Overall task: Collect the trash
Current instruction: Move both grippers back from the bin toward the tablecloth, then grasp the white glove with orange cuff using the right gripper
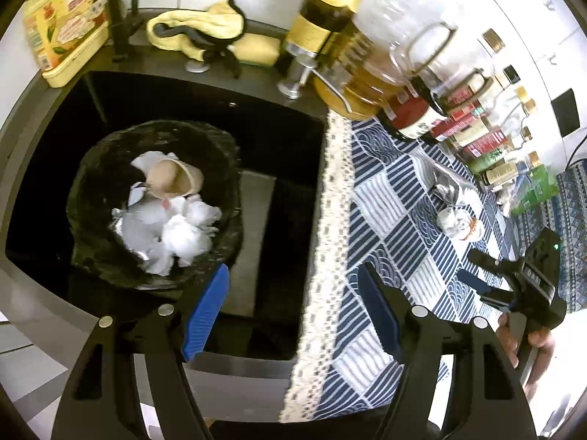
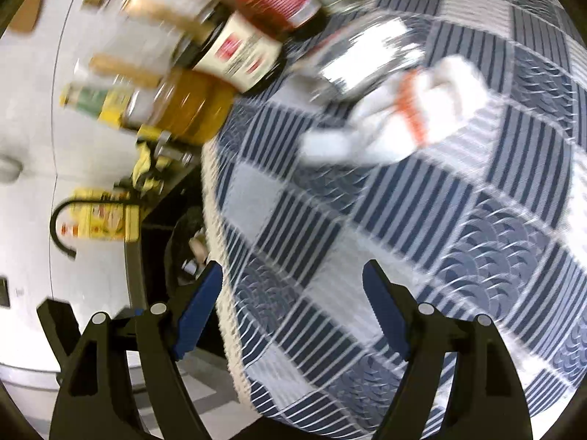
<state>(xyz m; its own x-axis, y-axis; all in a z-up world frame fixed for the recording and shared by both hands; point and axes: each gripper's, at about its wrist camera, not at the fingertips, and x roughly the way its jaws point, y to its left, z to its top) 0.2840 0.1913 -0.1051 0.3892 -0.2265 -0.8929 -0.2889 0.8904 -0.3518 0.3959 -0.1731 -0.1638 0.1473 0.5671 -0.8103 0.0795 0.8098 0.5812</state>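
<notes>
Empty wide-apart right gripper (image 2: 293, 299) over checked tablecloth (image 2: 422, 227); crumpled white wrapper (image 2: 403, 110) beyond

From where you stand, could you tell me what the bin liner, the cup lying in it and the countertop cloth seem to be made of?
Bin liner: thin black plastic, glossy and wrinkled.
Cup: probably paper, matte tan with a rolled rim.
Cloth: woven fabric, matte, blue-and-white patchwork print with a cream lace edge; it could be coated, which the views do not settle.

A home kitchen; a dark sink (image 1: 282, 139) is set into a grey counter, with a black faucet (image 1: 117, 18) and a yellow dish cloth (image 1: 198, 25) behind it; oil and sauce bottles (image 1: 370, 66) crowd the white wall; a blue patchwork tablecloth (image 1: 389, 198) with lace edging covers the worktop beside the sink.
</notes>
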